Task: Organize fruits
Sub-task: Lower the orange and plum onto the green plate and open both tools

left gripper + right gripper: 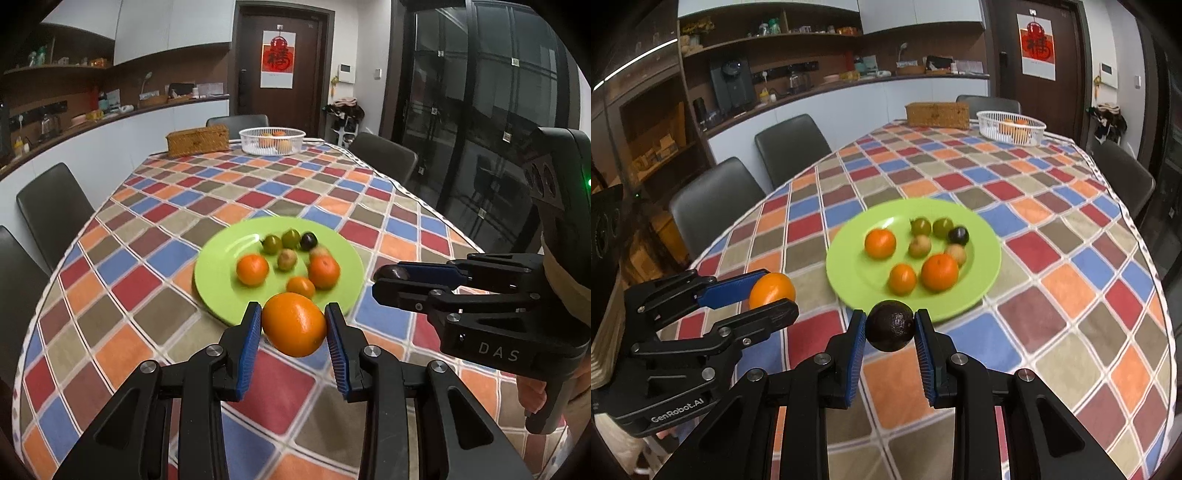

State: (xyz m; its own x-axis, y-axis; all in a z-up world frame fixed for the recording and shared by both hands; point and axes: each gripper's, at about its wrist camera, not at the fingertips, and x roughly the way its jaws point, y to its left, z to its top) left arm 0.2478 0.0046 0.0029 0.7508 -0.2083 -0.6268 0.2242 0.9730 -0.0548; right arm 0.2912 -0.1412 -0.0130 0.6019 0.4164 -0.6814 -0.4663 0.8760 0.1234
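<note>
Fruits are in both grippers at this moment. The left gripper (pixel 293 325) pinches a large orange (pixel 294 324) across its widest part, a blue pad on each flank, and holds it in the air over the near rim of the green plate (pixel 218 266). The right gripper (pixel 890 328) is pressed onto a small dark fruit (pixel 890 325), rough-skinned and nearly black, also gripped at its middle and lifted just short of the plate's near edge.

On the plate lie 3 more orange citrus (pixel 939 271) and 6 small fruits: 2 green (pixel 942 226), 3 brownish, and 1 dark plum-like one (pixel 958 235). All are blurred, so their exact kinds cannot be told. Well beyond, at the far end of the checked tablecloth (pixel 1052 332), a white basket (pixel 1011 127) already holds several orange fruits, with a woven box (pixel 937 114) beside it.

The orange looks firm and fairly heavy, with a smooth, waxy skin that may slip; a hold at the equator, as now, suits it best. The dark fruit seems light and probably softer, so a gentle squeeze should avoid bruising. Round shapes like these will likely roll once set down.
</note>
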